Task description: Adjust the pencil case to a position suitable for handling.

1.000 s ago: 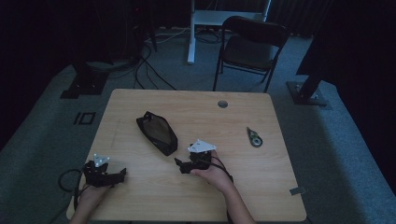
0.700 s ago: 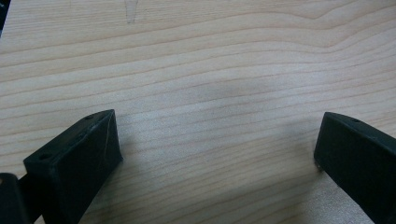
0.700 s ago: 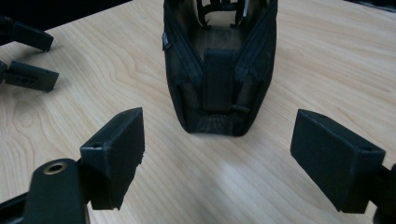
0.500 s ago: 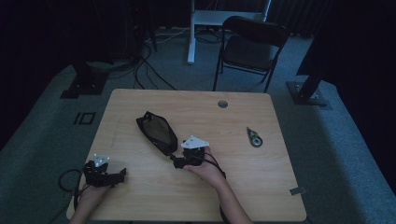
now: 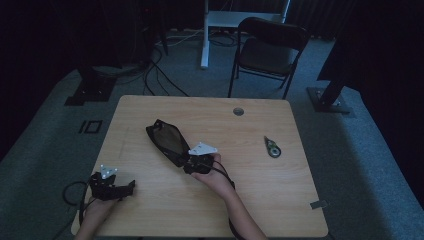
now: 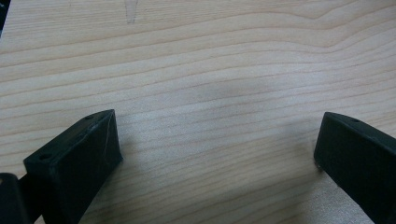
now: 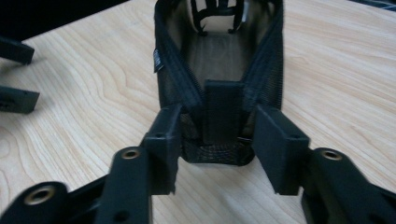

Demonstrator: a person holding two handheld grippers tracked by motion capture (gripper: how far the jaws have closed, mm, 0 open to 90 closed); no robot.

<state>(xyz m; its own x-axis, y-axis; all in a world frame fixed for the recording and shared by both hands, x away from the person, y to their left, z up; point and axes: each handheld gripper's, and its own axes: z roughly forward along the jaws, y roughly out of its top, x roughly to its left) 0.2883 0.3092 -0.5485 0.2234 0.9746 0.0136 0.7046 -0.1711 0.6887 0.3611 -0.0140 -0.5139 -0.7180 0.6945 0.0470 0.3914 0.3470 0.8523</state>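
Observation:
A black mesh pouch (image 5: 167,140) lies open near the middle of the wooden table (image 5: 260,200). My right gripper (image 5: 190,166) is at the pouch's near end. In the right gripper view the pouch (image 7: 219,60) stretches away from me, and its end with a black tab sits between the jaws of my right gripper (image 7: 217,128). The jaws stand apart and flank that end without visibly squeezing it. My left gripper (image 5: 125,186) rests at the table's front left corner. In its own view my left gripper (image 6: 217,135) is wide open over bare wood.
A small green and black tape-like tool (image 5: 272,148) lies at the table's right side. A cable hole (image 5: 238,111) sits near the far edge. A black folding chair (image 5: 270,47) stands behind the table. The other gripper's jaws (image 7: 14,74) show at the left of the right gripper view.
My right gripper has moved left and forward up to the pouch's near end. The left gripper has stayed in place.

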